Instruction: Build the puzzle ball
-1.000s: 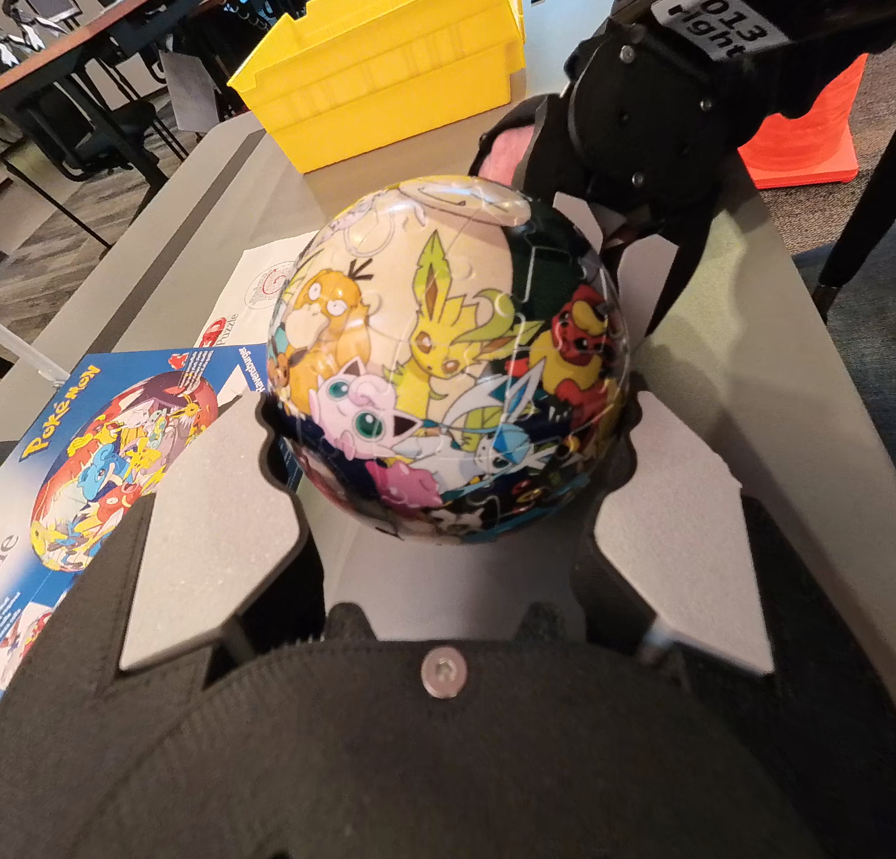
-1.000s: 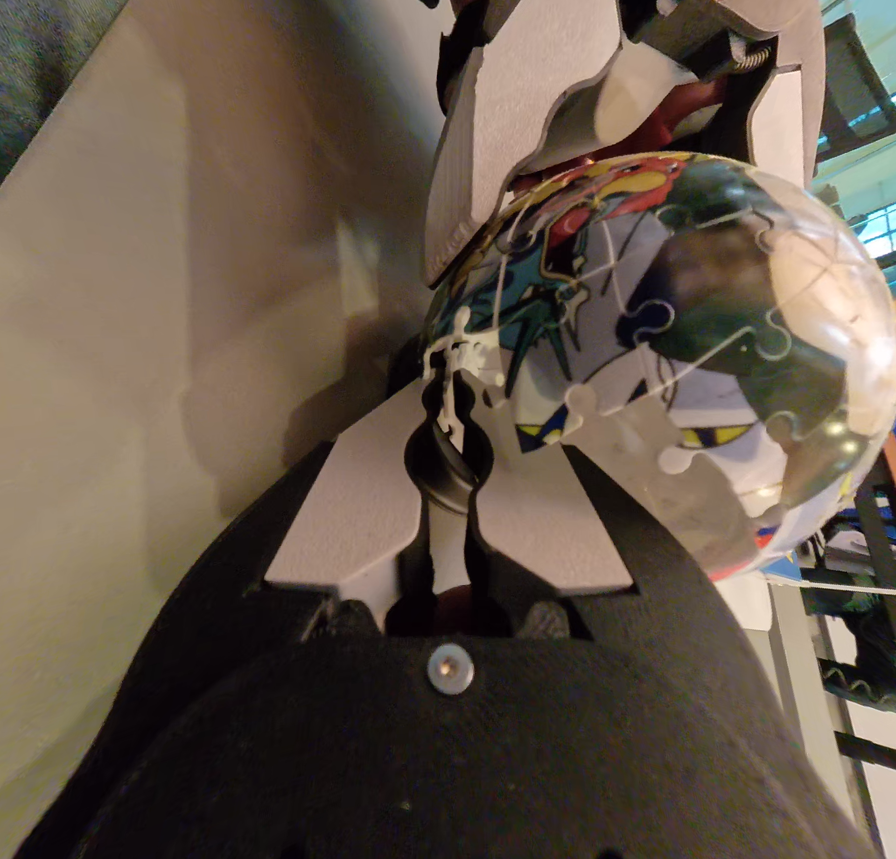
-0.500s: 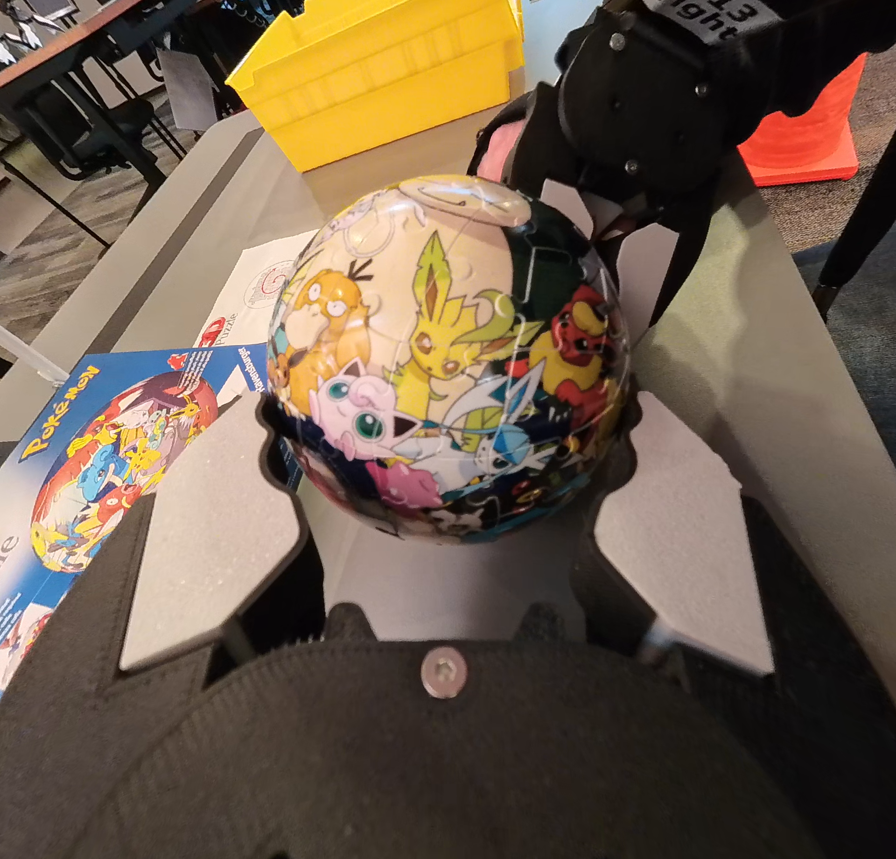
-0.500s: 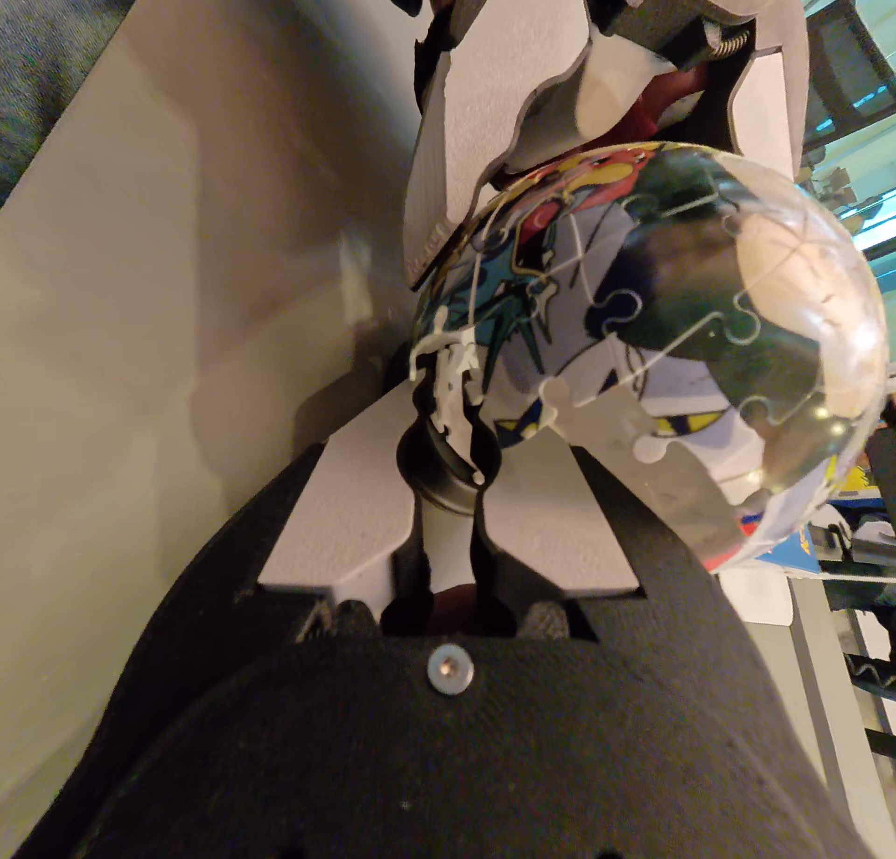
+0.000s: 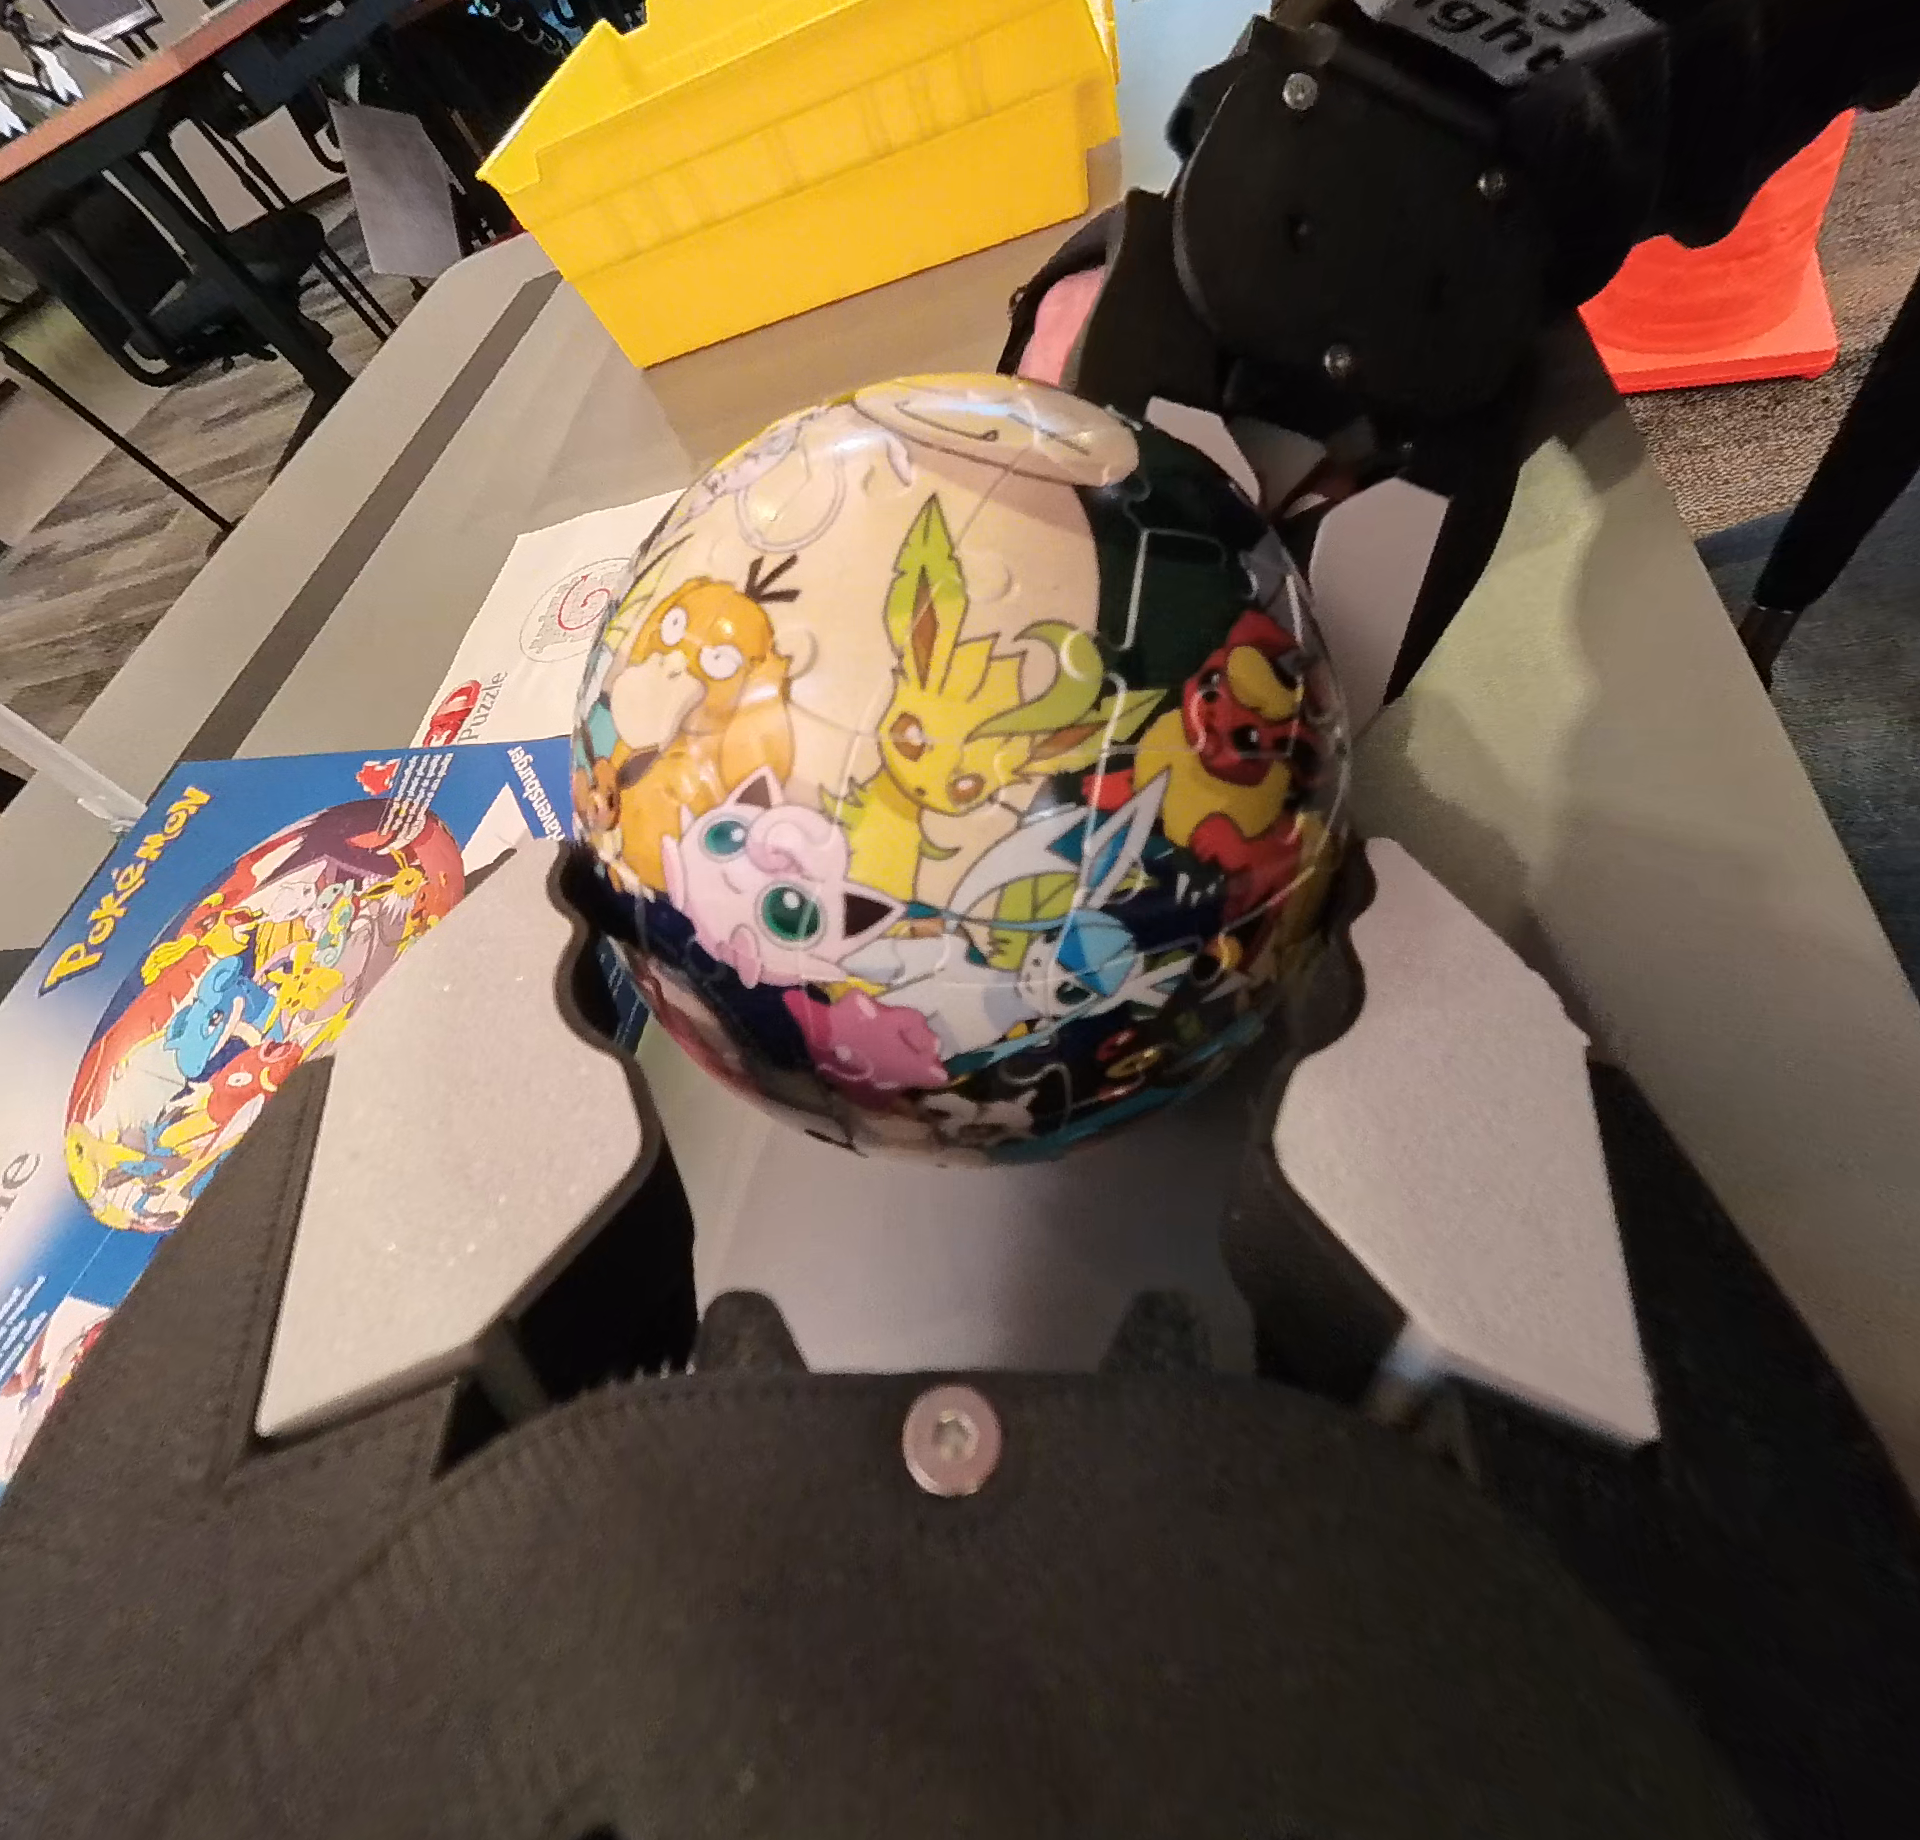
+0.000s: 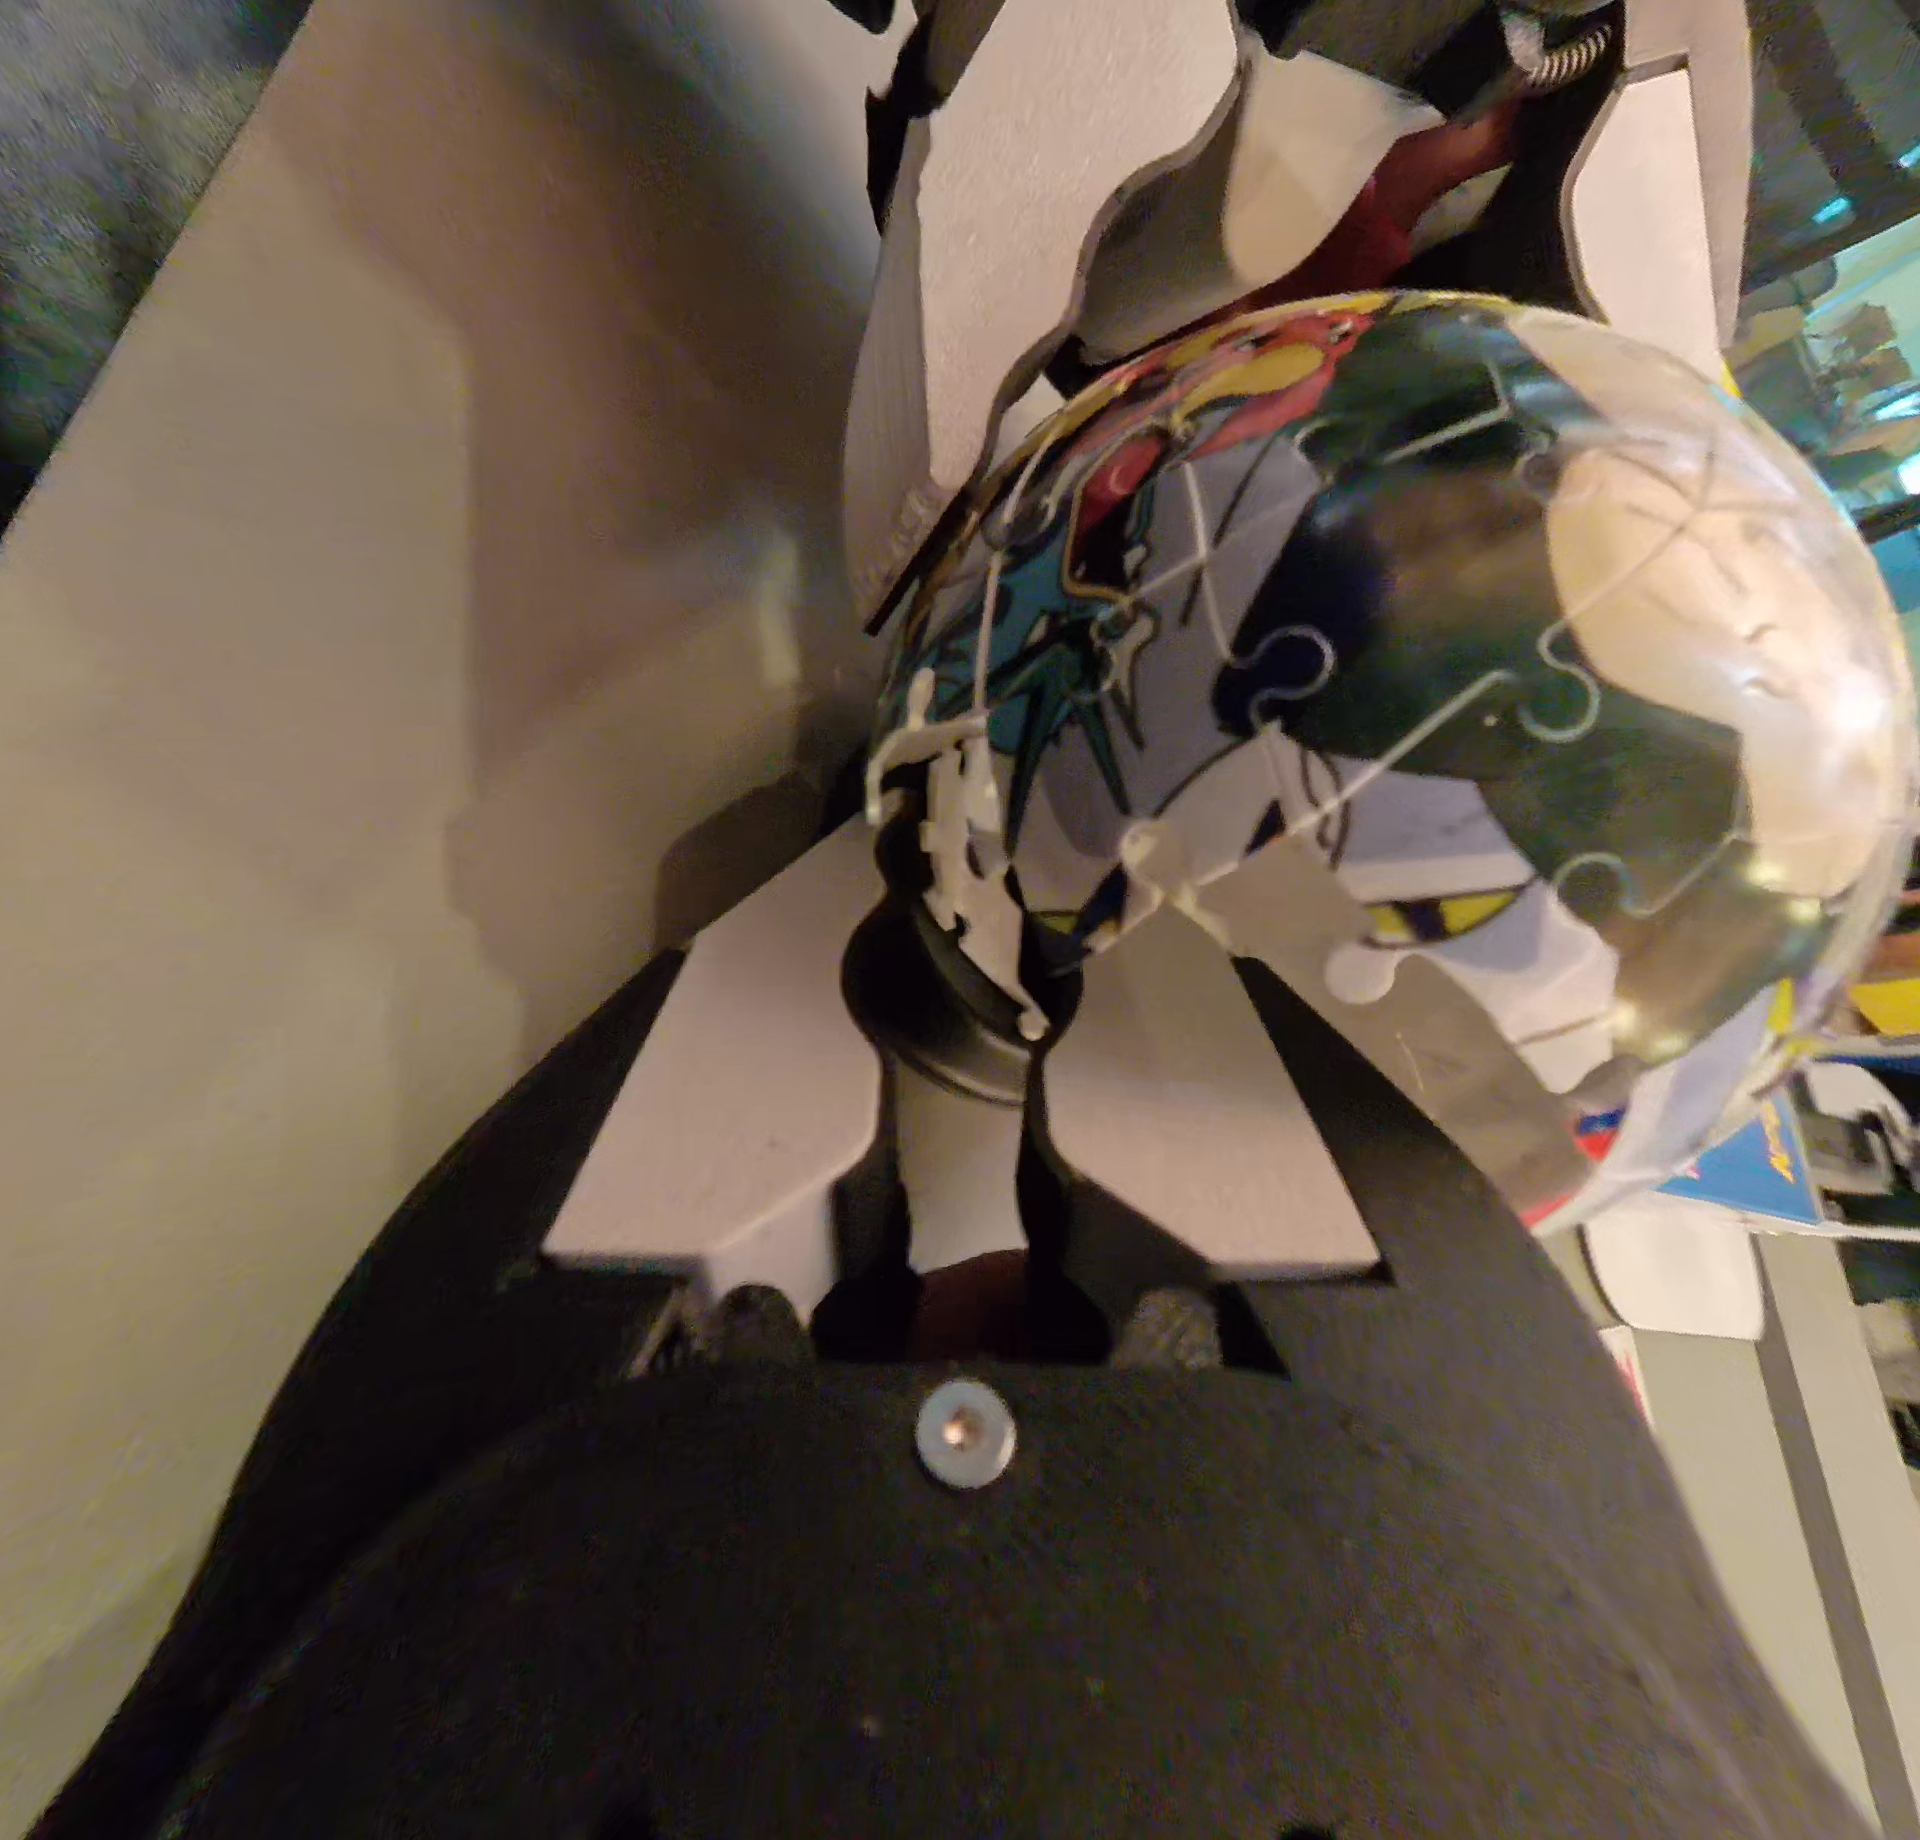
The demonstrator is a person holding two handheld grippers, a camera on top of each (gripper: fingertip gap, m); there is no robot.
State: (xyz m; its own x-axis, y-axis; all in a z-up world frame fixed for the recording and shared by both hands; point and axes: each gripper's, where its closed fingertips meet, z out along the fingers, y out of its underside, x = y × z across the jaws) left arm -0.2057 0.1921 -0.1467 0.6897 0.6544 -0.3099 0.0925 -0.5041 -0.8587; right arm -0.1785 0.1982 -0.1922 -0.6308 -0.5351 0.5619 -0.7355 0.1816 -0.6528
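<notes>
The puzzle ball (image 5: pixel 956 751), covered in cartoon creatures, sits between the two pads of my left gripper (image 5: pixel 966 876), which is shut on its sides and holds it over the grey table (image 5: pixel 1558 855). The right gripper's black body (image 5: pixel 1340 221) is behind the ball, its fingertips hidden by it. In the right wrist view my right gripper (image 6: pixel 956 907) is shut on a thin white-edged puzzle piece (image 6: pixel 951 834), seen edge-on and touching the ball (image 6: pixel 1403 699) at its lower left. The left gripper's pads (image 6: pixel 1039 232) show above the ball there.
A yellow bin (image 5: pixel 831 128) stands at the back of the table. The blue puzzle box (image 5: pixel 208 959) and a white instruction sheet (image 5: pixel 540 627) lie to the left. An orange cone (image 5: pixel 1745 273) is on the floor at the right, beyond the table's edge. My right fingertips sit around 6 cm from my left ones.
The right gripper with its piece has shifted slightly against the far side of the ball. The ball stays held in the left gripper, unmoved.
</notes>
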